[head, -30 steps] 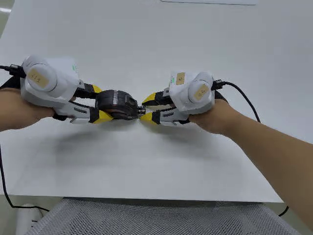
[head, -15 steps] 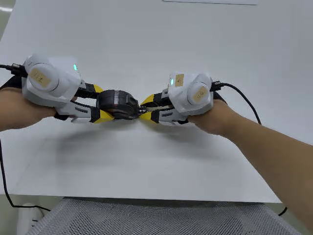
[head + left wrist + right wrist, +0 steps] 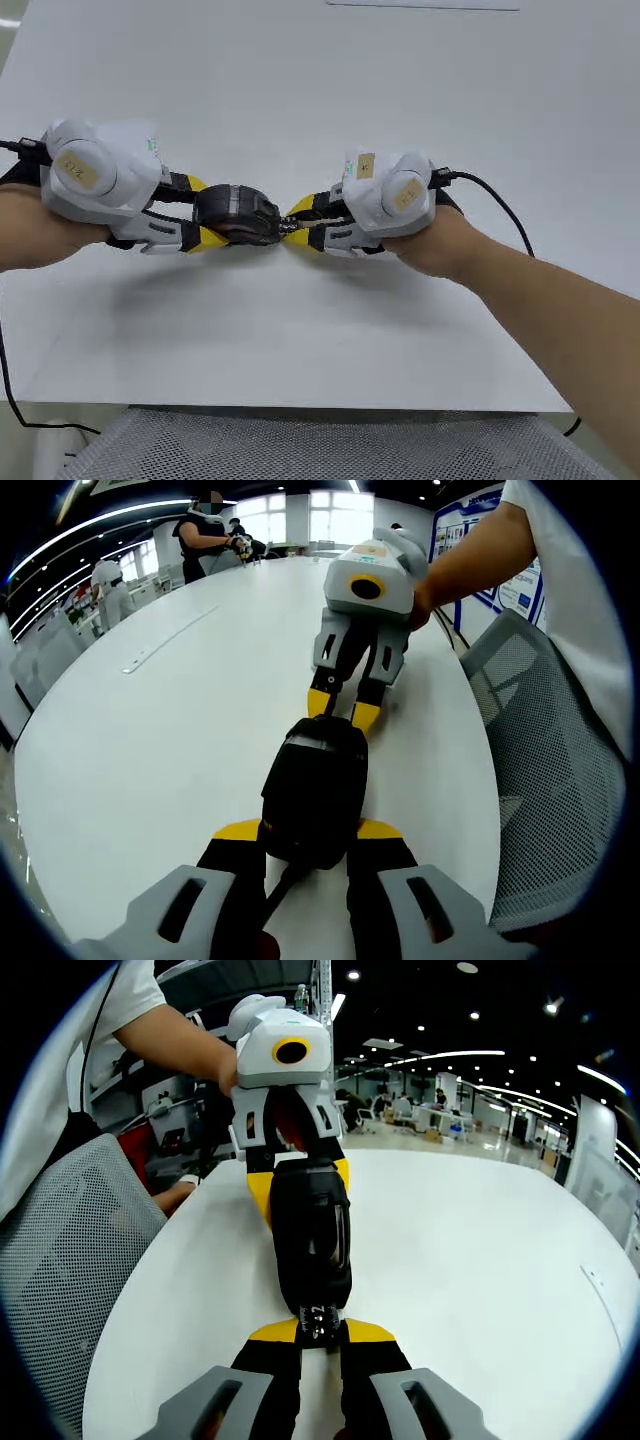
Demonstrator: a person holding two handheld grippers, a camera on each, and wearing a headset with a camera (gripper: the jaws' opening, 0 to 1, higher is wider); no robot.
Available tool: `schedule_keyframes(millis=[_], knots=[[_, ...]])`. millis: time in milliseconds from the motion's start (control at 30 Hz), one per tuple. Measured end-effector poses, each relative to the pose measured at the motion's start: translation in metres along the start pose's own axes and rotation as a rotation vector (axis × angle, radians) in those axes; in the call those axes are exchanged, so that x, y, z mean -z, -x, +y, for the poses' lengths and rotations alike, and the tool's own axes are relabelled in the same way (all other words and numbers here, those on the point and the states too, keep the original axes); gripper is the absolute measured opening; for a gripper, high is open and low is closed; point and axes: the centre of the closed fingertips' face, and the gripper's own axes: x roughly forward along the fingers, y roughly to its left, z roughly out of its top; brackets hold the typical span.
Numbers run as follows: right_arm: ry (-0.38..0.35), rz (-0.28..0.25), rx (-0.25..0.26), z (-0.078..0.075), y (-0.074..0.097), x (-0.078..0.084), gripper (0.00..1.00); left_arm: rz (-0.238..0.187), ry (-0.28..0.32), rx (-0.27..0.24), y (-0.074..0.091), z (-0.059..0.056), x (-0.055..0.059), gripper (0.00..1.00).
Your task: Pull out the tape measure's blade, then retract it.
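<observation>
Tape measure (image 3: 237,214) and both claws hang over a wide white table (image 3: 300,100), which throws a soft shadow beneath them. A grey mesh chair (image 3: 330,445) sits at the near edge of the table, below the person's forearms, and shows again at the side of the left gripper view (image 3: 540,760) and of the right gripper view (image 3: 70,1240).

The left claw (image 3: 203,211) is clamped on the black case, its yellow tips pressed against the two opposite flanks; in the left gripper view the case (image 3: 315,785) rises from between those tips (image 3: 310,832). The right claw (image 3: 298,224) faces it nose to nose, and its jaws are nearly together, pinching the small metal hook (image 3: 287,227) at the end of the blade. In the right gripper view the hook (image 3: 318,1318) sits between the yellow tips (image 3: 320,1332), right at the mouth of the case (image 3: 312,1230), so almost no blade is drawn out.

A black cable (image 3: 490,190) trails from the right claw across the table. Nothing lies between or around the two claws.
</observation>
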Motion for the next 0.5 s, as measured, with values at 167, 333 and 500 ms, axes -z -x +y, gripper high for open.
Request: schedule_keyframes(millis=[167, 333, 500], knots=[[-0.008, 0.003, 0.005, 0.001, 0.007, 0.005, 0.11, 0.002, -0.013, 0.003, -0.001, 0.0, 0.0, 0.25], [-0.021, 0.002, 0.016, 0.002, 0.013, 0.006, 0.11, 0.001, -0.012, 0.004, -0.001, 0.0, 0.0, 0.25], [-0.025, 0.017, 0.02, 0.004, 0.02, 0.009, 0.11, 0.002, -0.018, 0.006, -0.001, 0.0, 0.001, 0.25]])
